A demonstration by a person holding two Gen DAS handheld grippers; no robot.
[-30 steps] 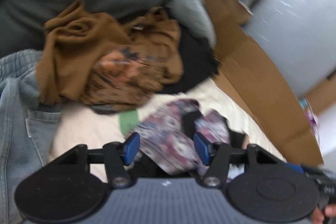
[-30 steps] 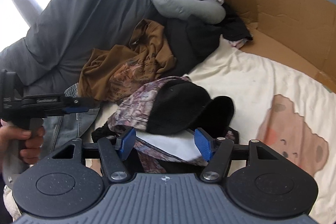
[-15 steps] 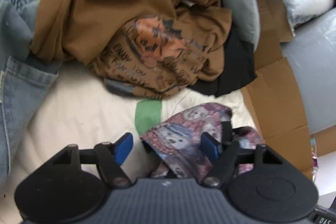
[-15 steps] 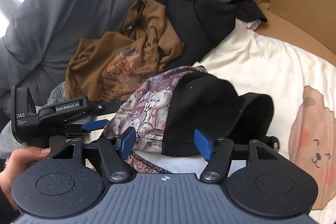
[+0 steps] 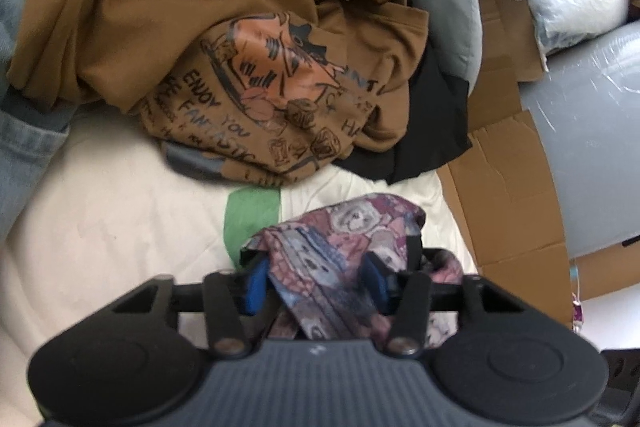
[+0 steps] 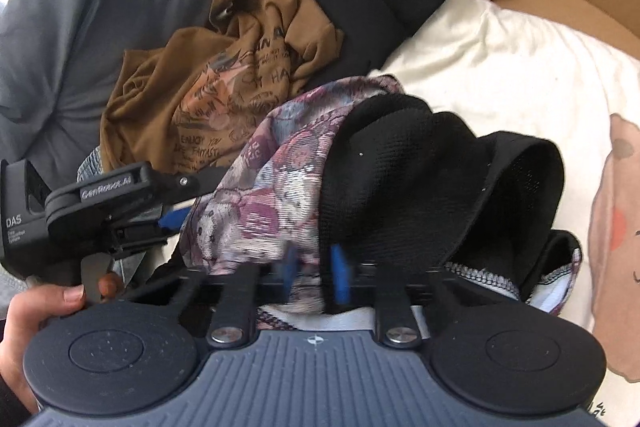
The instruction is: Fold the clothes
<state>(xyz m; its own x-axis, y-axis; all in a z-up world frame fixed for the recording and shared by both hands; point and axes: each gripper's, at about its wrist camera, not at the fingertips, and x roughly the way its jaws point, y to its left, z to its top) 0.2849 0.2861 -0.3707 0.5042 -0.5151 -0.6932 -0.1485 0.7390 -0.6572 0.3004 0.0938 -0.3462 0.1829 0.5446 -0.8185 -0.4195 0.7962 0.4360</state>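
A crumpled purple-and-pink patterned garment point(image 6: 280, 163) with a black mesh lining point(image 6: 400, 167) lies on the cream sheet point(image 6: 500, 75). My right gripper point(image 6: 316, 269) is shut on its near edge, where the pattern meets the lining. In the left wrist view the same garment point(image 5: 352, 227) bunches up between the blue pads of my left gripper point(image 5: 314, 281). Those jaws are closing and the pads press on the fold. The right wrist view shows the left gripper's blue pad point(image 6: 174, 219) against the garment's left side, with a person's hand point(image 6: 40, 307) on the handle.
A brown printed T-shirt point(image 5: 260, 79) lies heaped behind the garment, with a black garment point(image 5: 424, 131) to its right and jeans point(image 5: 24, 131) at the left. Cardboard point(image 5: 508, 179) borders the sheet on the right. A grey neck pillow point(image 5: 452, 7) and grey bedding point(image 6: 80, 7) sit behind.
Both grippers came down onto the patterned garment. The right jaws went from wide apart to shut on its edge. The left jaws narrowed around the fold.
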